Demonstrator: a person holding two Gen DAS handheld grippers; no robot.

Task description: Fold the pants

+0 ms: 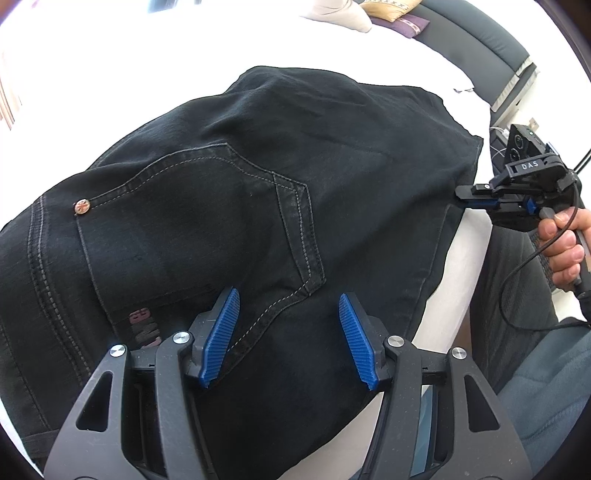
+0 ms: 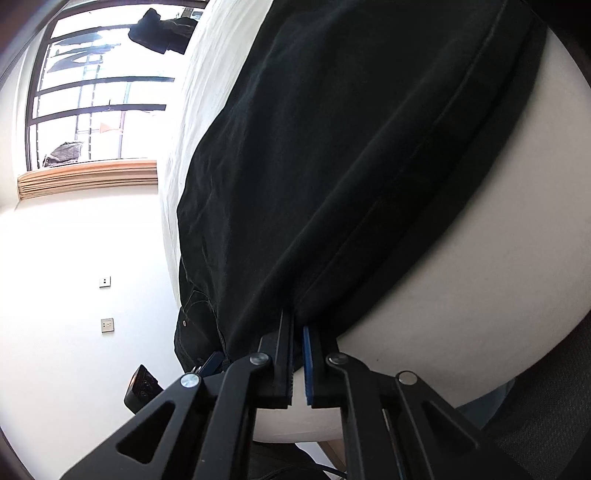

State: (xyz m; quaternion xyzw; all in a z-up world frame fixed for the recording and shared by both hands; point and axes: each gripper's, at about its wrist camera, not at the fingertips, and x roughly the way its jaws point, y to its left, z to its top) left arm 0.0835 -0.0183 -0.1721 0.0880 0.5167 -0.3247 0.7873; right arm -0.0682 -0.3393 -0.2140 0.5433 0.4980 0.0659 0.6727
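Black jeans lie spread on the white bed, back pocket and a copper rivet facing up. My left gripper hovers open just over the seat by the pocket's lower corner, its blue pads well apart. At the right edge of the pants, a hand holds my right gripper. In the right wrist view the pants stretch away along the bed's edge. There my right gripper is shut, its tips pinching the near edge of the fabric.
Pillows and a dark headboard lie past the pants. The person's trouser leg stands by the bed's right side. A window and wall sockets show on the far wall.
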